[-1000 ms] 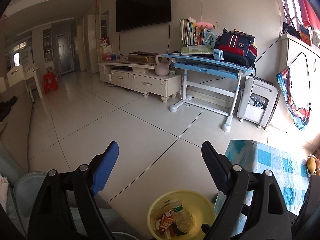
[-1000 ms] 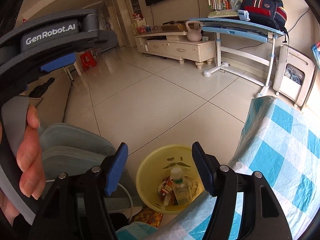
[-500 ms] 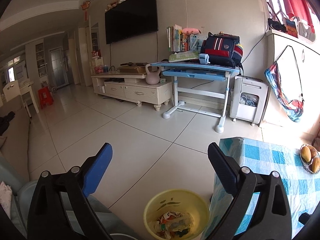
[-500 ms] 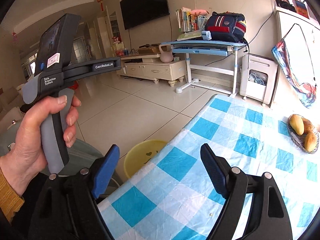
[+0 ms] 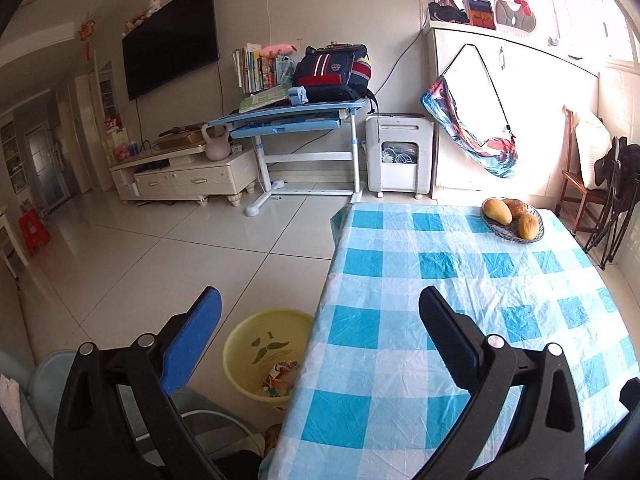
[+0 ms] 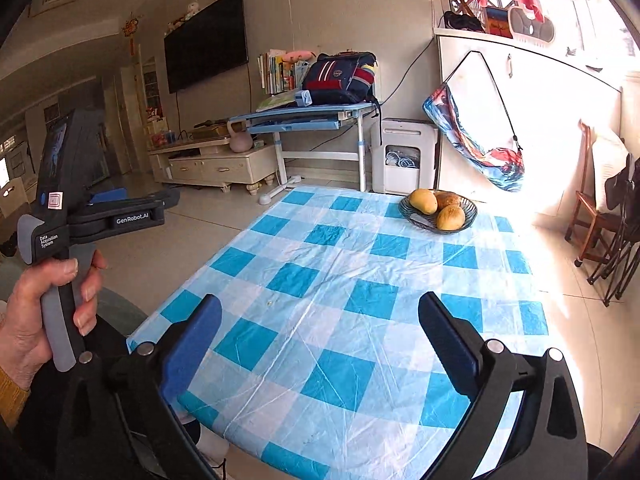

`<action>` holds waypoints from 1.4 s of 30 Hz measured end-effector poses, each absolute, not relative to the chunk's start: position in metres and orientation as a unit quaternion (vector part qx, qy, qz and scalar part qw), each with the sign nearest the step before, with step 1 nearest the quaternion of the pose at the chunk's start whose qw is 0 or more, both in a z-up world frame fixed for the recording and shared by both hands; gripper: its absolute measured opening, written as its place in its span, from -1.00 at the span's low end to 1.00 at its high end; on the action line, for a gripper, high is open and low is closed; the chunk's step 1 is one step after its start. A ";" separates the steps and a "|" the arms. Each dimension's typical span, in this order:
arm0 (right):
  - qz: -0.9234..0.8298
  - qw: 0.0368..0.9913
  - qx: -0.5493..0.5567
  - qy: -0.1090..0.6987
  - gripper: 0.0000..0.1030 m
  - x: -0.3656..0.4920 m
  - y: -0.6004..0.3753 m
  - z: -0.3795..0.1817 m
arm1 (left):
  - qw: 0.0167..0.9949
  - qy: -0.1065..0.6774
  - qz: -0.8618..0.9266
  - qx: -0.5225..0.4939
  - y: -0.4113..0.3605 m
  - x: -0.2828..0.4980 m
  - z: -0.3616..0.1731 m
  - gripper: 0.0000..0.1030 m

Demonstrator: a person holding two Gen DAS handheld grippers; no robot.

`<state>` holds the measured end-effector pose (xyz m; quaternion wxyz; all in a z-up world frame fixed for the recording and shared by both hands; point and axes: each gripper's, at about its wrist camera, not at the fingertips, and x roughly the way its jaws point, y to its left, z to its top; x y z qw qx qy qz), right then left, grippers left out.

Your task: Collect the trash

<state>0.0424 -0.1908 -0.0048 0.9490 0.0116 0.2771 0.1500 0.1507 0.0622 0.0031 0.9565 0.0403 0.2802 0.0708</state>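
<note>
both of my tongs stand spread wide and hold nothing. my left gripper (image 5: 320, 312) has just been opening its jaws, and between them i see only bare floor, the yellow bin and the near corner of the table; nothing touches either pad. my right gripper (image 6: 320, 320) has likewise just been opening, its jaws now far apart above the checked tablecloth (image 6: 340, 272), with no object between them and no contact with the cloth that i can make out. in the right wrist view my left hand (image 6: 44, 312) grips the handle of the left tool off to the left of my right jaws. the yellow bin (image 5: 256, 356) sits on the floor just below and between my left jaws, right beside the table's left edge, partly tucked under the hanging cloth. it is a round pale-yellow tub with a moustache print on its inner wall, and the trash (image 5: 282, 378) in it is a small heap of crumpled wrappers at the bottom; i cannot tell the pieces apart. ahead of both tongs, at the far end of the table, a fruit bowl (image 6: 438, 210) holds three yellow-brown fruits, well apart from my jaws.
</note>
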 end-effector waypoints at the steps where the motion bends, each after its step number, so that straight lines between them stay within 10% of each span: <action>1: 0.142 0.951 0.016 0.276 0.84 0.036 -0.197 -0.004 | 0.957 0.281 0.063 0.041 0.054 0.141 0.003 0.86; 42: 0.033 0.985 -0.014 0.171 0.85 -0.144 -0.195 0.048 | 0.982 0.184 0.013 0.030 0.010 -0.081 0.098 0.86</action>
